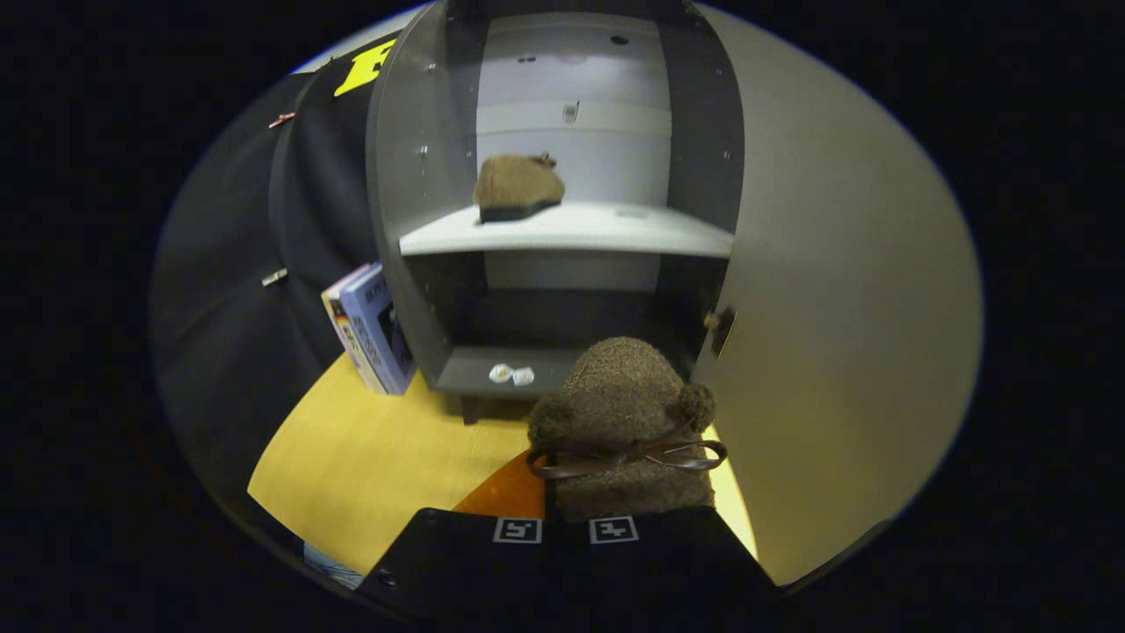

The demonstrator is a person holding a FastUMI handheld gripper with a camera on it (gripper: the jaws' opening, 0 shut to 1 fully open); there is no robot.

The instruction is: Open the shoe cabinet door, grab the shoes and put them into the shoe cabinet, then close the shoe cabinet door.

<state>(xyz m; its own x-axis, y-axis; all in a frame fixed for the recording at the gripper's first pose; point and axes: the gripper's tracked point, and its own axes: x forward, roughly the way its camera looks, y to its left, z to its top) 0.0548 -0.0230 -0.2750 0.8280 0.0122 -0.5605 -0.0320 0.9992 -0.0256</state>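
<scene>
Gripper [567, 530] sits nearest, its two fingers drawn together w/ only a thin slit between them, clamped on the heel end of a brown fuzzy shoe [622, 422]. Shoe pokes fwd from between the fingers, toe pointing at the cabinet. It has two pom-poms, one each side, and a thin dark ribbon bow [628, 455] tied across the top. Whether the shoe's sole touches anything below can't be told.

Under and left of the shoe: yellow wood-look floor [369, 457], w/ an orange patch [505, 499] just left of the fingers.

Beyond the shoe's toe stands the shoe cabinet [413, 220], dark grey shell, door open. The door [844, 334] is swung out to the right, pale inner face, w/ a small latch piece [722, 330] at its inner edge near the shoe. Cabinet's bottom compartment is dark; two small white bits [511, 375] lie on its front lip, just ahead-left of the shoe.

Higher up, a light shelf [571, 230] spans the cabinet. A second brown shoe [517, 186] rests on it, toward the left side, well apart from the held one.

Left of the cabinet, a couple of books [369, 330] lean upright on the floor against its side. Behind them hangs the black booth cloth [255, 264].
</scene>
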